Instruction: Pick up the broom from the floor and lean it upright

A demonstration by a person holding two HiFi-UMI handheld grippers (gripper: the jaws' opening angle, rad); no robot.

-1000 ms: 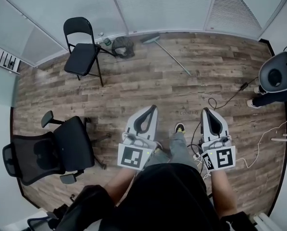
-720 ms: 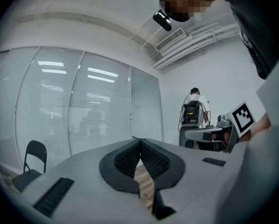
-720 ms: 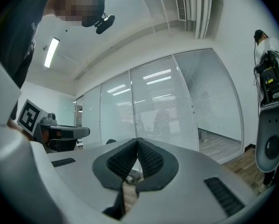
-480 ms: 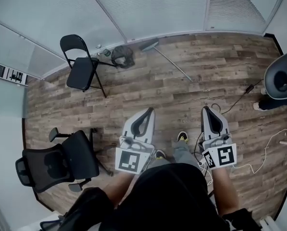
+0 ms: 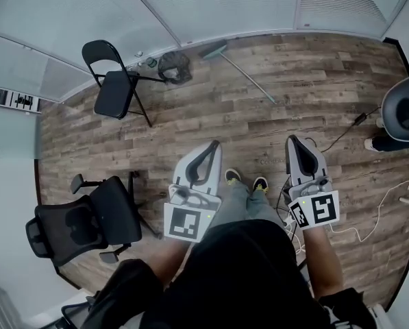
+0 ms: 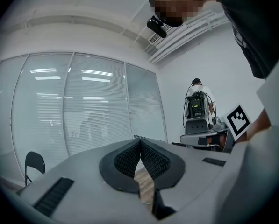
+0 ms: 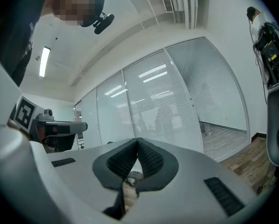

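The broom (image 5: 240, 70) lies flat on the wooden floor far ahead, its teal head by the glass wall and its thin handle running down to the right. My left gripper (image 5: 214, 144) is held level in front of the body, jaws shut and empty. To its right my right gripper (image 5: 291, 140) is level too, also shut with nothing in it. Both are well short of the broom. In the left gripper view the black pads (image 6: 140, 158) meet at the tip, and in the right gripper view the pads (image 7: 137, 160) meet likewise. Neither gripper view shows the broom.
A black folding chair (image 5: 114, 81) stands at the back left beside a dark bin (image 5: 175, 66). A black office chair (image 5: 88, 218) is at the near left. Cables (image 5: 341, 139) trail on the floor to the right, near another chair (image 5: 404, 115) and a person's feet.
The person has stepped forward, both feet now showing between the grippers. The broom and chairs sit slightly nearer in the head view. Both grippers stay shut.
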